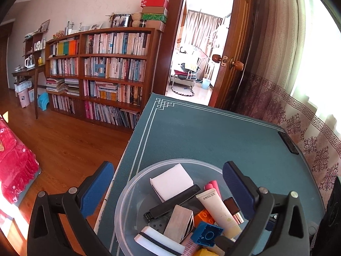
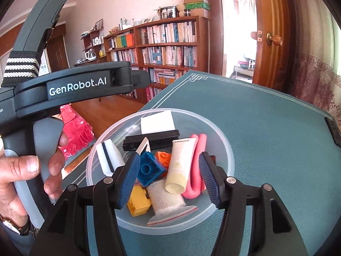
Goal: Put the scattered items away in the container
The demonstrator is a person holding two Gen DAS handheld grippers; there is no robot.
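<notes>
The container point(image 2: 106, 140), a round bowl of translucent, frosted plastic with a thin rim, sits on the teal woven table mat point(image 2: 266, 132) near the mat's white-lined edge, and the scattered items lie heaped inside it. A white foam block point(image 2: 157, 122) rests against the far wall, and in front of it a long black plastic bar point(image 2: 153, 139) lies with its long axis running across the bowl, left to right in the right wrist view. A cream squeeze tube point(image 2: 180, 164) lies with its long axis running from the far side toward the camera, its round cap end nearest the lens; just beside it a smooth pink piece point(image 2: 199, 166) bends in a U, lengthwise the same way. A studded blue toy brick point(image 2: 149, 168) lies tilted over an orange brick point(image 2: 164, 156), with a yellow brick point(image 2: 138, 201) nearer the front beside a roll of white gauze in a clear zip bag point(image 2: 168, 198). A white sponge with a black stripe point(image 2: 108, 157) leans on the left wall. The right gripper point(image 2: 170, 175) hovers over the pile, its ribbed blue pads apart and grasping nothing. The left gripper point(image 1: 168, 183) reaches in from the bowl's left side, jaws spread wide, one pad outside the rim and one over the contents, empty. A person's hand point(image 2: 23, 170) wraps the left gripper's grey handle, fingers curled around the grip.
</notes>
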